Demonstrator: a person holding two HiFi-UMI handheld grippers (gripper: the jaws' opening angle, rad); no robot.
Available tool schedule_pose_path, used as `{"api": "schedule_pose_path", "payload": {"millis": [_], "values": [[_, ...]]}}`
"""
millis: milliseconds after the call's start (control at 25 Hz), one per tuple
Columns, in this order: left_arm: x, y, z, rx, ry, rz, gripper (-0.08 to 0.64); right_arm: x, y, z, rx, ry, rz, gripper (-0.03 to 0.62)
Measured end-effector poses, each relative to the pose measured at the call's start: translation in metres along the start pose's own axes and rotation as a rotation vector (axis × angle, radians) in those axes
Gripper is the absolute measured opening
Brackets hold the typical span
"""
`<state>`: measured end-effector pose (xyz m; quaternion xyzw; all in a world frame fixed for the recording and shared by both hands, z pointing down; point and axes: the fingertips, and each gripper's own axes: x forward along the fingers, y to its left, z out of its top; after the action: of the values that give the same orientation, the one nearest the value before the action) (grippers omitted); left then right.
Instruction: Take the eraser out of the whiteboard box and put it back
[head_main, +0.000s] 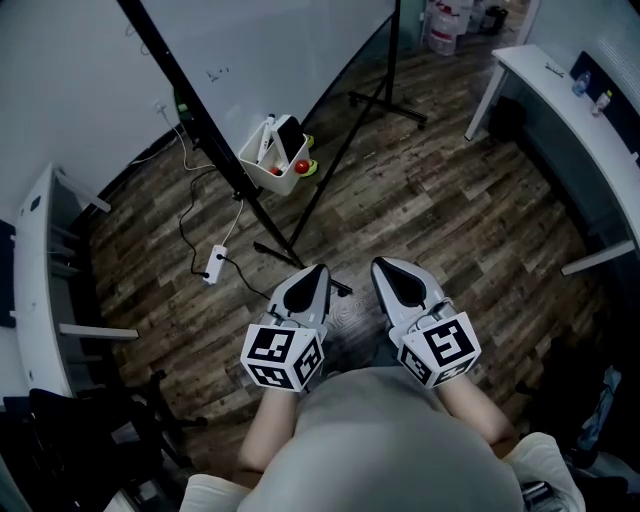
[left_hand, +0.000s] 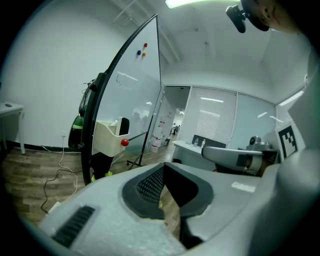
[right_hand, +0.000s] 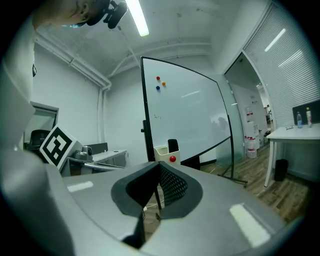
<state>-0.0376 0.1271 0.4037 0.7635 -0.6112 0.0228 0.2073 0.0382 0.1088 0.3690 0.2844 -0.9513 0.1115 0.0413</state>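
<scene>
A white whiteboard box (head_main: 272, 160) hangs on the whiteboard stand, well ahead of both grippers. A black eraser (head_main: 289, 134) stands upright in it, and a red ball (head_main: 302, 166) sticks to its side. My left gripper (head_main: 319, 270) and right gripper (head_main: 379, 264) are held side by side close to my body, both shut and empty, pointing toward the board. The left gripper view shows the box (left_hand: 106, 138) with the eraser (left_hand: 123, 125) beyond the closed tips (left_hand: 164, 167). In the right gripper view the box (right_hand: 161, 151) and eraser (right_hand: 172, 145) sit just above the tips (right_hand: 160, 164).
The whiteboard (head_main: 260, 45) stands on a black frame whose legs (head_main: 300, 262) reach across the wooden floor toward me. A white power strip (head_main: 215, 263) with cables lies at the left. White desks (head_main: 560, 95) line the right and left walls. A dark chair (head_main: 90, 440) is at lower left.
</scene>
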Motion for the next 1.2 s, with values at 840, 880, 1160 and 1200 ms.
{"api": "schedule_pose_path", "payload": {"millis": [840,880,1160,1200], "values": [[0.067,-0.015,0.021,-0.050,-0.062,0.178,0.005,0.013,-0.088,0.025,-0.037,0.031,0.162,0.005],[0.071,-0.016,0.021,-0.048,-0.064,0.185,0.005,0.013,-0.093,0.026,-0.036,0.030,0.167,0.005],[0.094,-0.021,0.022,-0.061,-0.089,0.237,0.005,0.017,-0.120,0.026,-0.036,0.040,0.216,0.004],[0.096,-0.021,0.021,-0.065,-0.093,0.248,0.005,0.017,-0.123,0.026,-0.037,0.042,0.227,0.005]]}}
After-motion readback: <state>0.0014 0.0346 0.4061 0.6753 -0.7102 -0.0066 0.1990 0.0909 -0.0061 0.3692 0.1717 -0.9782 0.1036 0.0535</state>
